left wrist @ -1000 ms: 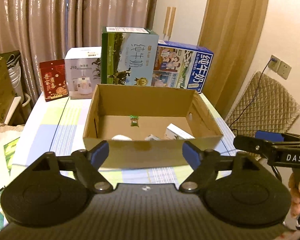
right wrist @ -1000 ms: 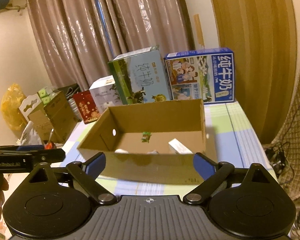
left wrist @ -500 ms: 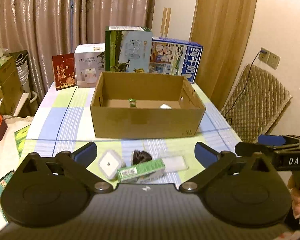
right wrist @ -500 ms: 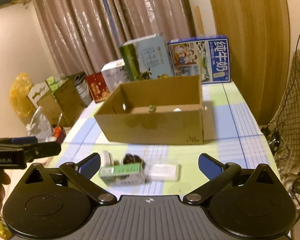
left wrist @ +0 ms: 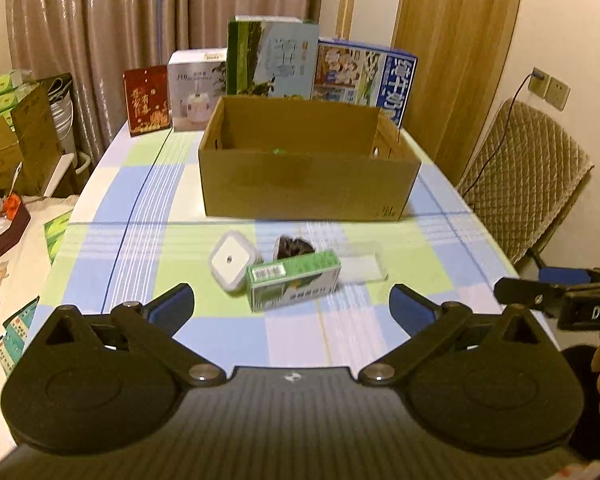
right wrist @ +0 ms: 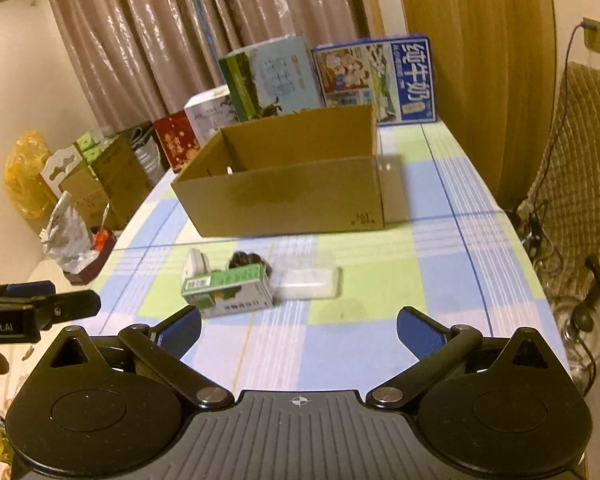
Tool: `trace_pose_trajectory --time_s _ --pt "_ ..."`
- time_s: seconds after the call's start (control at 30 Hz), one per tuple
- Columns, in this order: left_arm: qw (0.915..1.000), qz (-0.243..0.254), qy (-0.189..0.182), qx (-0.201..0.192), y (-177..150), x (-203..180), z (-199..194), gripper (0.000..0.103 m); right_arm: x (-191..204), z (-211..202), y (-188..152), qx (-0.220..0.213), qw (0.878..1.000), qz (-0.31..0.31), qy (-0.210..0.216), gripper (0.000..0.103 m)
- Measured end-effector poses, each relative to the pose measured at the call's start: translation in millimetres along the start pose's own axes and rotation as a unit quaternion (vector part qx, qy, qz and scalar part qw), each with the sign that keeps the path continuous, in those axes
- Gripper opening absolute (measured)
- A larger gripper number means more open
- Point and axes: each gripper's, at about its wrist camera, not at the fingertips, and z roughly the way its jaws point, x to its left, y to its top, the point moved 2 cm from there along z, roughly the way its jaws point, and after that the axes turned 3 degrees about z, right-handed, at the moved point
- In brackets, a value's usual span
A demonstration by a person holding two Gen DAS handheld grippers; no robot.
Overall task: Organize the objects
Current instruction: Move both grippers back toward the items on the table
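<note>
Checked cloth covers the tabletop (left wrist: pixel 100 208), with curtains behind it. At the far edge stand, left to right, a red box (left wrist: pixel 146 100), a white box (left wrist: pixel 194 88), a green carton (left wrist: pixel 272 56) and a blue carton (left wrist: pixel 364 76). An open cardboard box (left wrist: pixel 308 184) sits just in front of them. Nearer the cameras, a cluster lies on the cloth: a white square case (left wrist: pixel 230 262), a dark bundle (left wrist: pixel 294 246) behind a green packet (left wrist: pixel 294 280), and a clear case (left wrist: pixel 360 266). The white case touches the packet; the clear case lies just beside it.

Left hand-held gripper (left wrist: pixel 292 308): jaws have just been opening and now stand fully apart, nothing between them, short of the cluster. Right hand-held gripper (right wrist: pixel 298 330): jaws spread wide, holding nothing, short of the cluster. Each hand-held gripper shows at the edge of the other's view.
</note>
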Motion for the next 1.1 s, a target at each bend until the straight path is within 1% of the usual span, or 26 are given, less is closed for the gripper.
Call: trace_pose_trajectory --time_s 0.17,0.47,0.83,1.1 --pt "0.9999 0.005 0.001 0.011 -12 0 4 0.102 -6 -1 -5 0.005 1.000 0.007 -0.004 0.101" --pt "0.9997 0.011 0.000 0.023 -23 1 7 0.102 -8 3 -10 0.014 1.000 0.002 -0.008 0.101" --pt "0.9996 0.014 -0.007 0.025 -23 -2 11 0.102 -13 5 -11 0.018 1.000 -0.001 -0.015 0.101" --pt "0.9991 0.027 -0.015 0.028 -23 -1 19 0.102 -13 13 -12 0.031 0.999 -0.020 -0.018 0.101"
